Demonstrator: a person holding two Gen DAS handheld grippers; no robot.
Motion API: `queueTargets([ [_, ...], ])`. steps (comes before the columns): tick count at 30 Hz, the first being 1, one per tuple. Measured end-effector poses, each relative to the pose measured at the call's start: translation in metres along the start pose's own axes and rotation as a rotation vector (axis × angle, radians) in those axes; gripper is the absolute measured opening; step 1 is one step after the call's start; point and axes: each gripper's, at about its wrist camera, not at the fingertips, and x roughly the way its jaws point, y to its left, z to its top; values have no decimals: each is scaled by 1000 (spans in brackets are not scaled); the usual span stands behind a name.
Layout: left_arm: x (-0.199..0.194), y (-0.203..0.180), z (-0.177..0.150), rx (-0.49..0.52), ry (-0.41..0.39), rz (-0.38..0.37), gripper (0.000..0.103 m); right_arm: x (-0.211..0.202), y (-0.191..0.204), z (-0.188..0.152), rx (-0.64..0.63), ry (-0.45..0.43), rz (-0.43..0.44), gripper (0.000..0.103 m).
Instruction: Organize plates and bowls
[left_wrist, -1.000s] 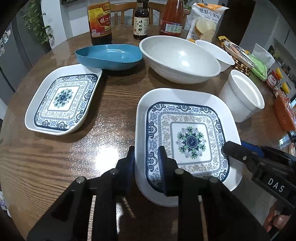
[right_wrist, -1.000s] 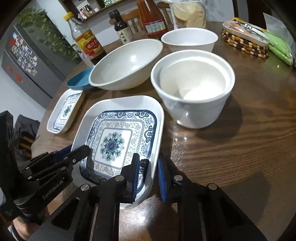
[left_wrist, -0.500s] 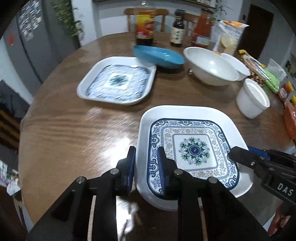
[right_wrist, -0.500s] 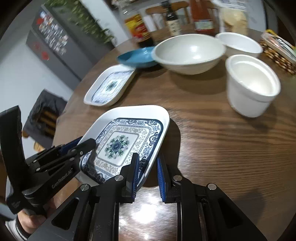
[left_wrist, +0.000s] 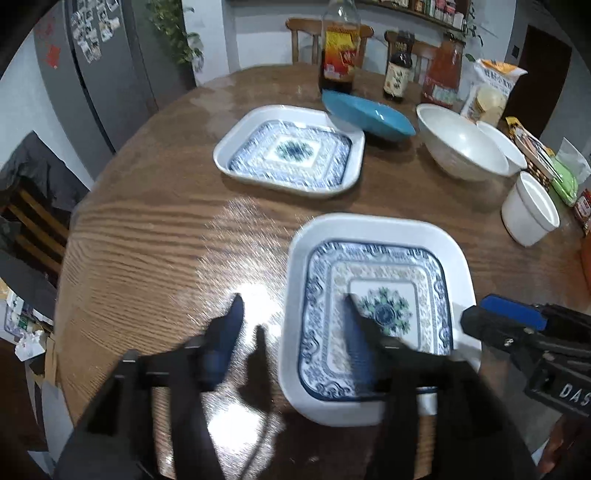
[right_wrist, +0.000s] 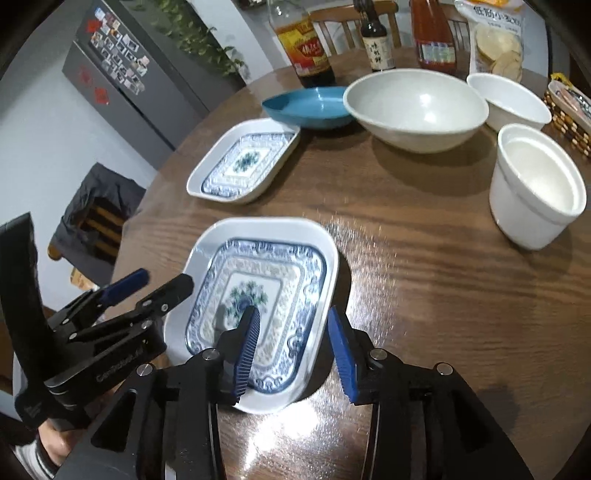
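A square blue-patterned plate (left_wrist: 380, 291) (right_wrist: 258, 280) lies on the wooden table near its front edge. My left gripper (left_wrist: 293, 328) is open, its jaws straddling the plate's left rim. My right gripper (right_wrist: 293, 347) is open, its jaws straddling the plate's right rim. A second patterned plate (left_wrist: 291, 151) (right_wrist: 245, 160) lies farther back. Behind it are a blue dish (left_wrist: 365, 114) (right_wrist: 308, 105), a large white bowl (left_wrist: 461, 147) (right_wrist: 417, 107), a smaller white bowl (right_wrist: 508, 101) and a white cup-shaped bowl (left_wrist: 530, 210) (right_wrist: 535, 184).
Sauce bottles (left_wrist: 338, 48) (right_wrist: 303, 40), a snack bag (right_wrist: 495, 37) and a woven mat with small items (left_wrist: 535, 151) stand along the table's back and right. A chair with dark cloth (right_wrist: 98, 206) is at the left, beside a grey fridge (left_wrist: 96, 62).
Both grippers have opened and let go of the near plate, which now rests flat on the table nearer the front edge than it was a second ago.
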Motion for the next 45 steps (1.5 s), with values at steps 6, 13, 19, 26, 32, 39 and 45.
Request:
queueTargets([
  [6,-3,7,19,20,-59,32,75,4,4,19,19,-23,2,41],
  [13,17,33,47,-3,-46,22,76,23,8,49,47,-28,3,42],
  [19,49,65,85,-53,-23,21,76,54,10,80,71,-11,0,42],
  [26,82,77,114,-48,9,5,76,84,19,107,82,-2,-20,42],
  [32,100,76,123,-29,31,-7,66,103,21,118,91,11,-49,42],
  [39,112,75,127,2,45,-41,38,109,27,129,53,7,-87,41],
  [45,114,73,129,34,49,-75,28,113,34,130,28,20,-118,29],
])
